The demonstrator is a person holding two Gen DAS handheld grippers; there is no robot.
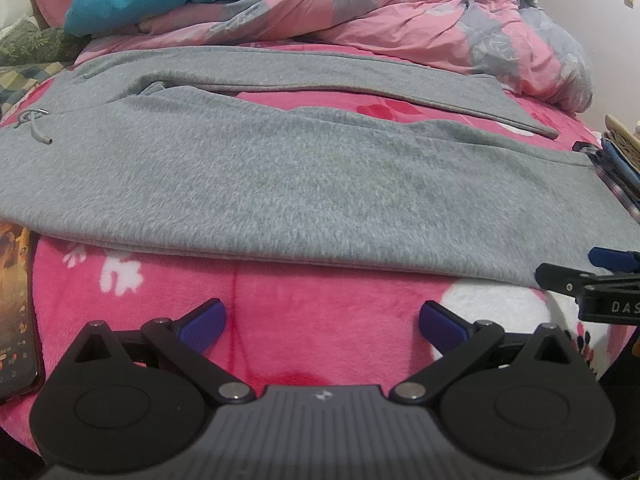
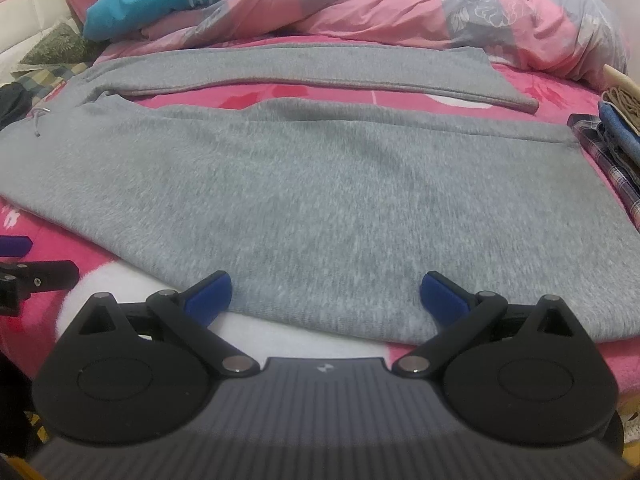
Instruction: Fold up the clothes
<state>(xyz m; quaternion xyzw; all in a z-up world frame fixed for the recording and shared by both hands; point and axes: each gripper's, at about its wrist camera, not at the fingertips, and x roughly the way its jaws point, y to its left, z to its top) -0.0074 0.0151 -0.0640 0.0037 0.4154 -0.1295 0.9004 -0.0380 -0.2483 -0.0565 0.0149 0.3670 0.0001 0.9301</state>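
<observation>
The phone [image 1: 16, 312] beside the grey sweatpants [image 1: 280, 176] is cut by the left edge; its screen content is unreadably blurred.

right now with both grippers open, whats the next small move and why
Probably ease both forward and close on the near edge of the grey sweatpants. The right gripper already straddles that edge; the left gripper sits short of it over the pink blanket. The legs lie spread apart, unfolded.

"DAS" on right hand-held gripper [image 1: 600, 276].
</observation>
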